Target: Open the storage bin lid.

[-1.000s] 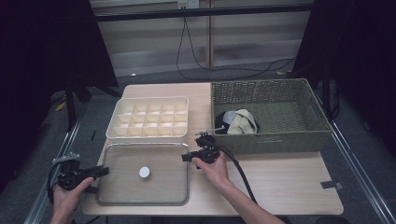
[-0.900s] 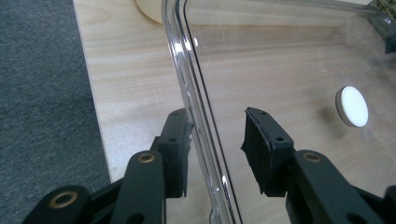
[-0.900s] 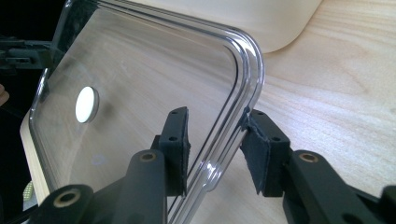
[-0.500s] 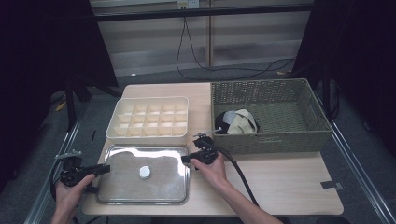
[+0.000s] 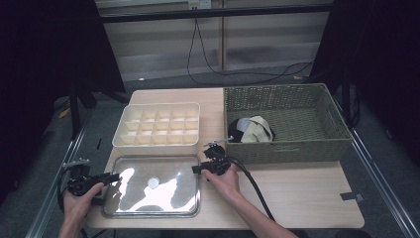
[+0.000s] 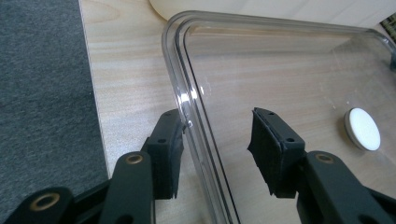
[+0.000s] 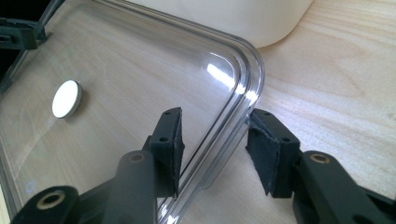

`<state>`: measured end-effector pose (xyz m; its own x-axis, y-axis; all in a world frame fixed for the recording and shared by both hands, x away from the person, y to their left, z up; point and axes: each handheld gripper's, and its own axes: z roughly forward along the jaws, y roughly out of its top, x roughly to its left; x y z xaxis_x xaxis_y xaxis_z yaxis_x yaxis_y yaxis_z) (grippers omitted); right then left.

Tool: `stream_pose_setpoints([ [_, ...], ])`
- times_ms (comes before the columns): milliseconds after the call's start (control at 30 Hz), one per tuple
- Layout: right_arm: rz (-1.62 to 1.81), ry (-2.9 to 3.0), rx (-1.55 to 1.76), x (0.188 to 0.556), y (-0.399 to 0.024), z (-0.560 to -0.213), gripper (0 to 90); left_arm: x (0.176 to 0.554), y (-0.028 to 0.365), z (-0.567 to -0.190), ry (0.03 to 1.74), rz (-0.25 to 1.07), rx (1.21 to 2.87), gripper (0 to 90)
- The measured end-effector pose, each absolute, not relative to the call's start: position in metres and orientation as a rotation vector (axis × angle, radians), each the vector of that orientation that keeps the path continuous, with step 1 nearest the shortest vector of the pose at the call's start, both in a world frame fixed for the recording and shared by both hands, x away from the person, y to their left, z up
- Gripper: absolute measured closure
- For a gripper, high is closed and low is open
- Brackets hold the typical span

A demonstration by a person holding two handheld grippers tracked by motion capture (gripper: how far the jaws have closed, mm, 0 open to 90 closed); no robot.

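Currently the clear lid [image 5: 153, 186] lies flat on the table [image 5: 297, 198], in front of the divided box [image 5: 158, 126]. Both grippers have just been opening. The left gripper [image 6: 217, 149] and the right gripper [image 7: 215, 151] each straddle a lid rim with pads clear, so the lid is released. Risk: withdrawing at an angle may catch a pad [image 7: 268, 149] on the rim and drag the lid off the table edge.
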<state>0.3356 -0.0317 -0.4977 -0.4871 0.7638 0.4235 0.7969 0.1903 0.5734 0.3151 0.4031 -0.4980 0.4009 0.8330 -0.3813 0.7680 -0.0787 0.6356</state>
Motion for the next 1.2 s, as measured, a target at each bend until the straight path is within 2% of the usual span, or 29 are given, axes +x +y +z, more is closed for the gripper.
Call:
stream_pose_setpoints([
  [33,-1.199,-2.389,-1.567,0.336,-0.032,-0.498,56.4,0.315,0.403,-0.497,1.375,0.144,1.863,53.7],
  [233,-1.214,-2.393,-1.551,0.337,-0.034,-0.498,52.0,0.315,0.407,-0.494,1.363,0.161,1.824,54.0],
  [533,-1.279,-2.374,-1.509,0.339,-0.04,-0.494,47.6,0.307,0.398,-0.489,1.326,0.196,1.8,44.5],
  [733,-1.303,-2.399,-1.467,0.339,-0.043,-0.489,50.4,0.299,0.383,-0.48,1.3,0.281,1.828,40.1],
  [867,-1.33,-2.403,-1.436,0.337,-0.046,-0.484,50.4,0.293,0.371,-0.468,1.248,0.264,1.83,35.9],
  [1033,-1.426,-2.4,-1.389,0.335,-0.053,-0.467,49.8,0.283,0.352,-0.455,1.195,0.287,1.877,20.2],
  [1200,-1.474,-2.441,-1.315,0.329,-0.056,-0.451,48.9,0.276,0.331,-0.451,1.143,0.254,1.876,14.2],
])
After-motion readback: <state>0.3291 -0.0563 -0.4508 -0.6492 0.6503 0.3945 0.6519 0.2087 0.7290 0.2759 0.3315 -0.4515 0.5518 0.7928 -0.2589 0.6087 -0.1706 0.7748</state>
